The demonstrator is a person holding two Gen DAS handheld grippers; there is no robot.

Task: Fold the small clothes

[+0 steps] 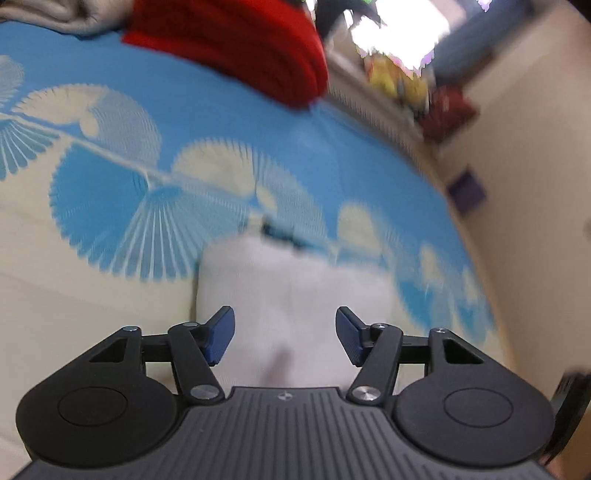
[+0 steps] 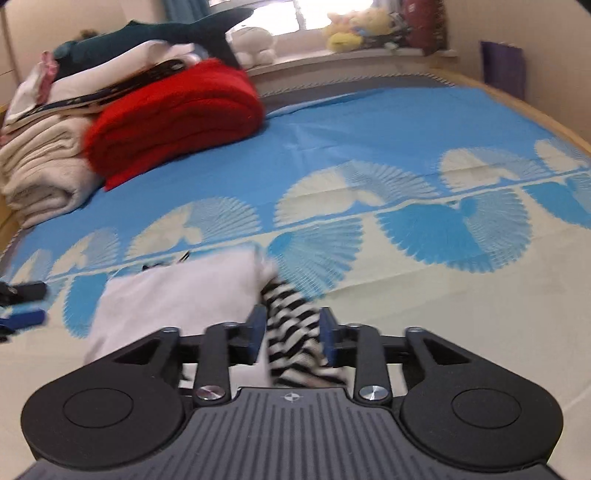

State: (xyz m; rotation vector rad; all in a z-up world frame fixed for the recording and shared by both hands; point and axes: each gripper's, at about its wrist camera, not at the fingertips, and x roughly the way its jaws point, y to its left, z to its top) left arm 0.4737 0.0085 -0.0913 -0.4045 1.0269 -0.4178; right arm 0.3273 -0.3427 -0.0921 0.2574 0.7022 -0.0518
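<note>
**Two claws above a white garment on a bed**

Left wrist view: the left claw [image 1: 284, 338] stands with its blue pads [image 1: 221, 334] well apart. The white garment [image 1: 291, 295] lies flat on the bed sheet [image 1: 258, 122] beneath and beyond them; no pad touches it. The frame is blurred. A folded red blanket [image 1: 236, 44] sits at the far edge of the sheet, near the wall [image 1: 528, 155] on the right.

Right wrist view: the right claw [image 2: 293, 341] is partly apart. A black-and-white striped piece [image 2: 295, 332] of cloth runs between its pads; whether they press on it cannot be told. The striped piece emerges from the right near corner of the white garment [image 2: 173, 299], which lies on the blue and cream sheet [image 2: 406, 122]. Far left, the red blanket [image 2: 177, 114] leans against a pile of folded linen [image 2: 40, 162]. Soft toys [image 2: 354, 29] line the far sill. The left claw's tip [image 2: 22, 306] shows at the left edge.
</note>
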